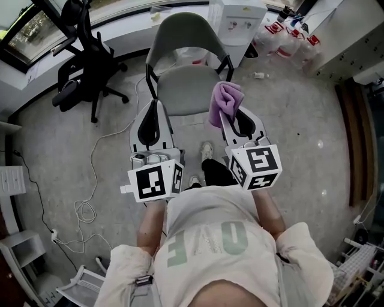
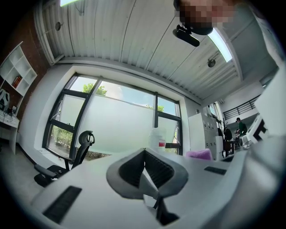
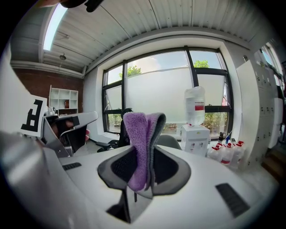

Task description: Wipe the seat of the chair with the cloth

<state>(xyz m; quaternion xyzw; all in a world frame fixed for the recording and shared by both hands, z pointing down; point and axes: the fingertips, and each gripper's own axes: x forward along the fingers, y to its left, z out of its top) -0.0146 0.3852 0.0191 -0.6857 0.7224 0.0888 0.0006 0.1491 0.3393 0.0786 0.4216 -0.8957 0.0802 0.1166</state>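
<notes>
The grey chair stands in front of me, its seat bare and its backrest on the far side. My right gripper is shut on a folded purple cloth, held over the seat's front right corner. In the right gripper view the cloth sticks up from between the jaws, and the chair back shows behind it. My left gripper hovers at the seat's front left corner. Its jaws meet with nothing between them. The cloth shows to its right.
A black office chair stands at the far left by the window. A white water dispenser and several spray bottles stand behind the grey chair. A white cable loops on the floor at my left. My shoes are just below the seat.
</notes>
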